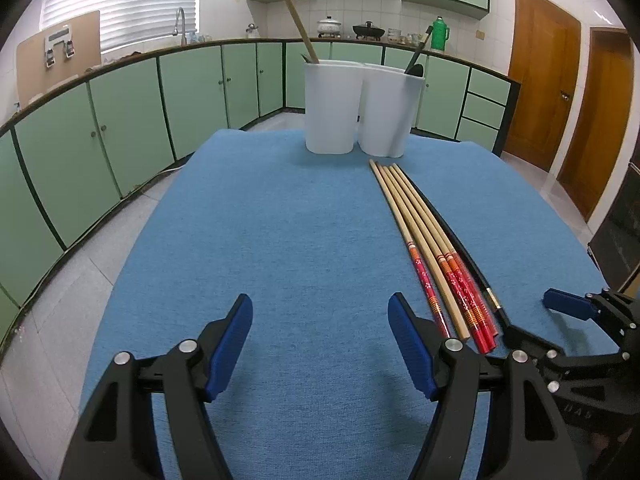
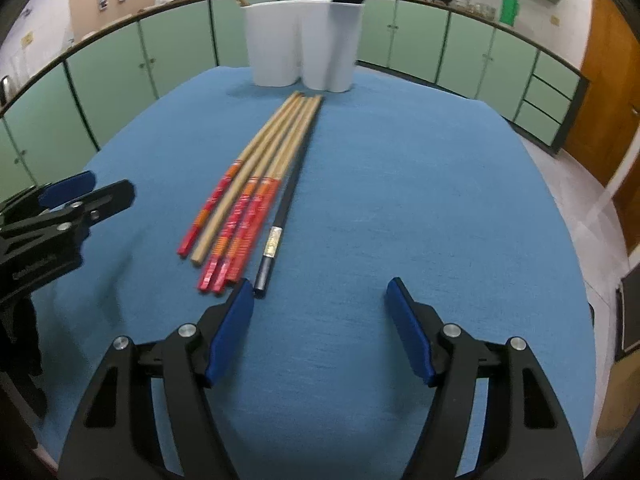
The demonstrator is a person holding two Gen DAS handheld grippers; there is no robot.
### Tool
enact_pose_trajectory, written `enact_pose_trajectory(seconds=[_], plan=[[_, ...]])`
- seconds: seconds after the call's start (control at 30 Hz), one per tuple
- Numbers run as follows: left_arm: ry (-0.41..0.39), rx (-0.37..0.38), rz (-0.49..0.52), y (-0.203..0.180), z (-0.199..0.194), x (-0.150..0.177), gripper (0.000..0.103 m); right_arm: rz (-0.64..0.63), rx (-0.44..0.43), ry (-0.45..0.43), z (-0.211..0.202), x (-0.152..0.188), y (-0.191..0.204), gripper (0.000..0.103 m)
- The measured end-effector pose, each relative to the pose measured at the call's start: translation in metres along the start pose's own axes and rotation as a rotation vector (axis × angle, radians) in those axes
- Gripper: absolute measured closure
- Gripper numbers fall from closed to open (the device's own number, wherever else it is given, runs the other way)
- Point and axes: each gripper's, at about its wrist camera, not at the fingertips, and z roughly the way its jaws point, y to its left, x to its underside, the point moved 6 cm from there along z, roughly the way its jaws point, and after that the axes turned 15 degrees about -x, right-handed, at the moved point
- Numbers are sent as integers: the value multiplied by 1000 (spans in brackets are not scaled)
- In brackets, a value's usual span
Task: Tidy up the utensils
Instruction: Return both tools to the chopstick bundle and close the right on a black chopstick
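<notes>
Several wooden chopsticks with red ends (image 1: 424, 232) (image 2: 264, 168) lie side by side on the blue tablecloth (image 1: 280, 240) (image 2: 400, 200), with one black chopstick (image 1: 460, 244) (image 2: 286, 208) on their right. A white two-part utensil holder (image 1: 360, 108) (image 2: 304, 44) stands at the far end; a wooden utensil (image 1: 300, 28) is in its left part, a black one (image 1: 418, 56) in its right. My left gripper (image 1: 320, 340) is open and empty, left of the chopsticks' near ends. My right gripper (image 2: 320, 320) is open and empty, just right of and behind them.
Green kitchen cabinets (image 1: 120, 120) run along the left and back walls, with pots and a green flask (image 1: 440, 34) on the counter. Brown doors (image 1: 540, 80) stand at the right. The table drops off to tiled floor (image 1: 60, 300) on both sides.
</notes>
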Motion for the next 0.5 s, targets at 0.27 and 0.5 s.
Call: enact_pose_trajectory(seconds=[0.27,0.5], plan=[[5,-1,13,-4,1,0,34,56,-46,-25,-6,1,-8,42],[2,-8,30,-8,1,0,34,-9,-58,-10,3,-3,8,77]])
